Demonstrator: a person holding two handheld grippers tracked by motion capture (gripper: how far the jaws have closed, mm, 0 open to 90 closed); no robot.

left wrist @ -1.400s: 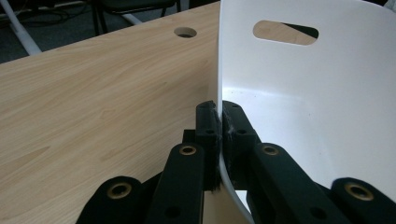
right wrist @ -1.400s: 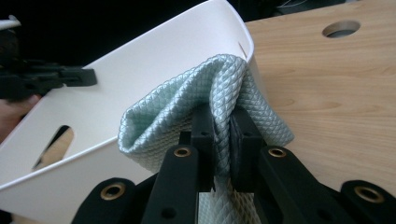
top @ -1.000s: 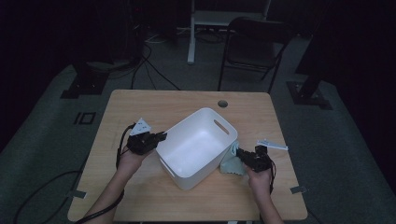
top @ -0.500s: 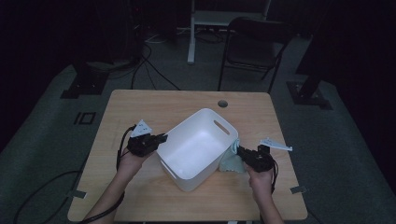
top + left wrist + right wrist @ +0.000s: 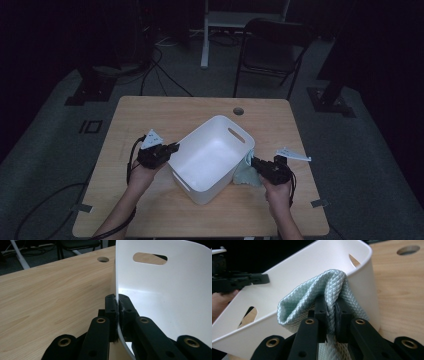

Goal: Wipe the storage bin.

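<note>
A white plastic bin (image 5: 210, 155) with slotted handles sits in the middle of the wooden table (image 5: 150, 115), turned at an angle. My left gripper (image 5: 170, 149) is shut on the bin's left rim (image 5: 116, 285), one pad on each side of the thin wall. At the bin's right side my right gripper (image 5: 254, 162) is shut on a pale green quilted cloth (image 5: 245, 172). The cloth (image 5: 317, 290) bunches up over the jaws and lies against the bin's outer wall (image 5: 362, 277). The left gripper (image 5: 244, 280) appears across the bin in the right gripper view.
A round cable hole (image 5: 238, 110) is in the table near its far edge. Behind the table stand a dark folding chair (image 5: 272, 50) and a white desk frame (image 5: 205, 40). Cables lie on the dark floor at the left.
The right gripper with the cloth has shifted slightly along the bin's right side. The left gripper and the bin have stayed put.
</note>
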